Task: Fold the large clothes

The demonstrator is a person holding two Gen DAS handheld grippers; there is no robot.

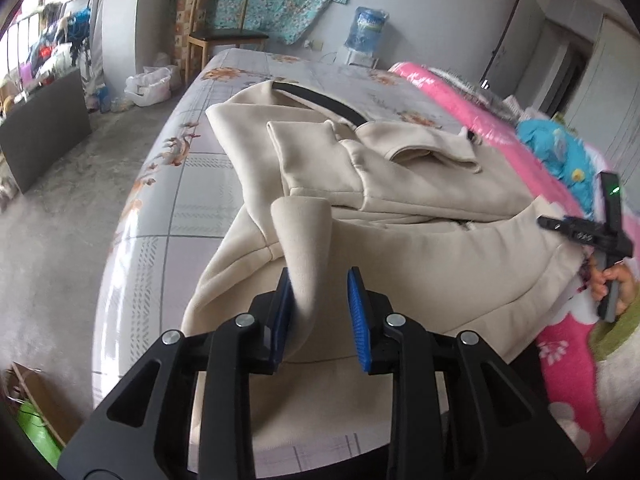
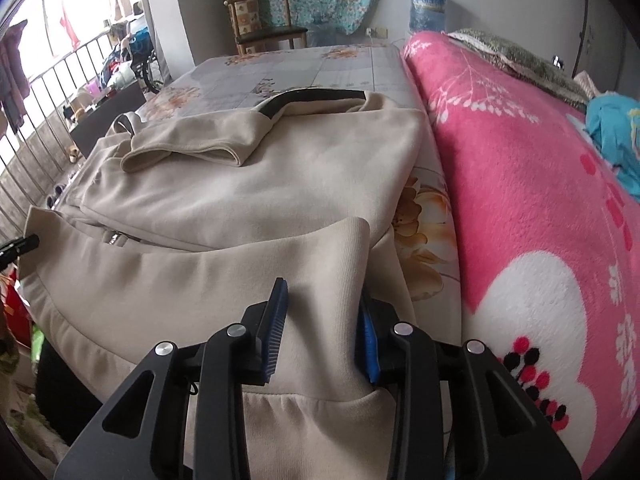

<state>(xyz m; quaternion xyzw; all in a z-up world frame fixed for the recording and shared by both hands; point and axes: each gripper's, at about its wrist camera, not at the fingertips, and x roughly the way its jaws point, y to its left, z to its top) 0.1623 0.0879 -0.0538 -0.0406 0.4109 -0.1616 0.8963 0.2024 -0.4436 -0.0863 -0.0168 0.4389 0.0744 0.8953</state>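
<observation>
A large beige jacket [image 1: 400,184] with a black collar band lies on the bed, sleeves folded across its body; it also shows in the right wrist view [image 2: 280,176]. My left gripper [image 1: 320,312] stands with its jaws apart, and a raised corner of the jacket's hem [image 1: 304,240] rests against the left blue pad. My right gripper [image 2: 324,328] has its jaws apart with the other hem corner [image 2: 344,264] between the pads. The right gripper also shows in the left wrist view [image 1: 592,236], held in a hand.
The bed has a floral sheet [image 1: 192,160] and a pink blanket [image 2: 520,184] on the right side. A blue cloth [image 1: 560,152] lies on the blanket. A wooden chair [image 1: 224,36] and a water dispenser [image 1: 364,32] stand beyond the bed. Bare floor [image 1: 52,220] is to the left.
</observation>
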